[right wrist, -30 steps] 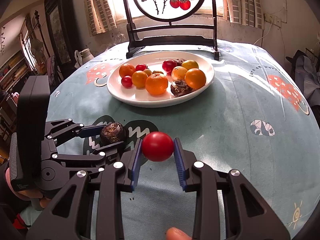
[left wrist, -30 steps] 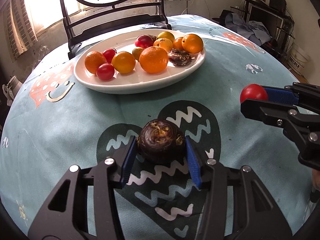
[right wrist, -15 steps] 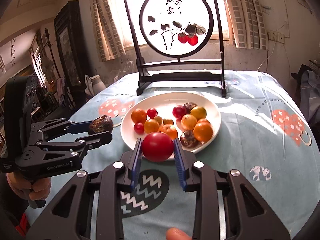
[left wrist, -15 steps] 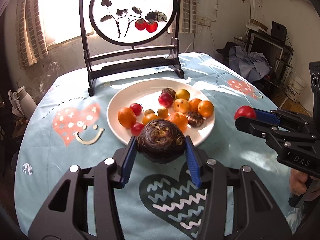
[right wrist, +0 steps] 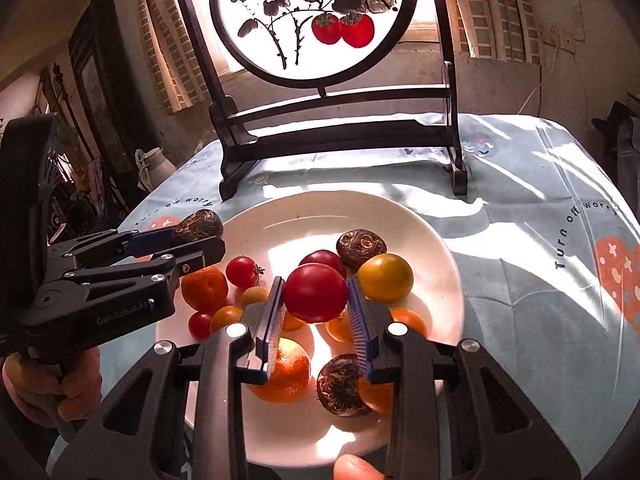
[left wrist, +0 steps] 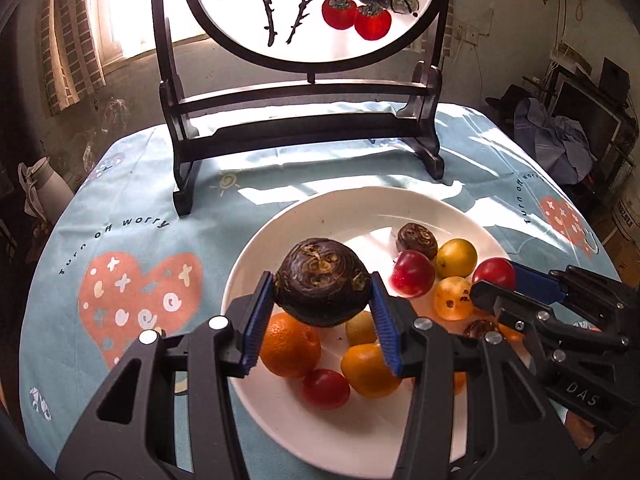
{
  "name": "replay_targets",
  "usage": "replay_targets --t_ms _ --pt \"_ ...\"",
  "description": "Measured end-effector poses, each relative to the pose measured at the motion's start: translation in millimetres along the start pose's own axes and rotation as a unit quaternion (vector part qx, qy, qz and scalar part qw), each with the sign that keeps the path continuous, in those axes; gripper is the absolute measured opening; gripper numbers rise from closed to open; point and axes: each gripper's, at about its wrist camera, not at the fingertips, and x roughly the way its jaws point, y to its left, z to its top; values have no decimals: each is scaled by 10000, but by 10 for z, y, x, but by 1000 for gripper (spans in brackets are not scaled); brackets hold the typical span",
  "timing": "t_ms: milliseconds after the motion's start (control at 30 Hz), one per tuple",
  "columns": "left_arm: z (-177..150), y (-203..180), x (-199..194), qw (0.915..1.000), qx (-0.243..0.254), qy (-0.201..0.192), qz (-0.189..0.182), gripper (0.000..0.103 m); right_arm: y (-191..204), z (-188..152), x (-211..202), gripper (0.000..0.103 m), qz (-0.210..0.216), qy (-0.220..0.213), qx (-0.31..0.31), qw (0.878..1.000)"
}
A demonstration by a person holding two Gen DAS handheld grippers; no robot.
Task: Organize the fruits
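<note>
Fruits have travelled: left tool [left wrist: 322,312] clamping the dark chestnut [left wrist: 322,282] and right tool [right wrist: 316,312] clamping the red tomato [right wrist: 316,292] now hover over the white plate [left wrist: 348,208] instead of the table's near edge, so release comes next.

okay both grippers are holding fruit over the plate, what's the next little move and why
Probably lower the left gripper a little and open it. Its dark round fruit already hangs above the white plate, and bare plate shows on its far side, so a short drop should not send it rolling. The right gripper can then set down its red tomato.
</note>
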Motion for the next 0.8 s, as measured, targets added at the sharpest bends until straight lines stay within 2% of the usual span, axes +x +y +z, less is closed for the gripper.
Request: replay_targets --t_ms 133,167,200,233,300,367,400,467,700,800 --pt "-8 56 134 9999 -45 99 96 49 0 -8 115 34 51 92 -112 9999" --pt "-19 61 133 9998 -53 99 156 50 6 -10 114 41 91 106 -125 9998" --pt "-28 68 102 9997 -68 52 243 63 10 -10 100 58 109 99 -114 9998" --pt "-40 75 44 9993 -98 -31 352 79 13 -13 58 66 105 62 -89 9999" --pt "-71 86 -137 9983 -148 -250 505 89 29 -27 -80 67 128 -36 -63 9999" --pt "-117 82 -344 9980 -102 -342 521 93 91 -66 -263 70 147 -68 -142 9998" --pt "-155 77 -464 9976 -96 -402 550 95 129 -99 -374 83 144 -117 -200 9996" --pt "-261 56 -719 9967 -64 -563 581 99 219 -187 -616 102 161 -233 -337 9990" --pt "-867 -10 -1488 9949 6 -824 588 101 446 -743 -1344 102 258 -380 -730 9963" --pt "-1179 0 -1631 9958 -88 -735 539 101 479 -1079 -1487 102 119 -341 -919 9951"
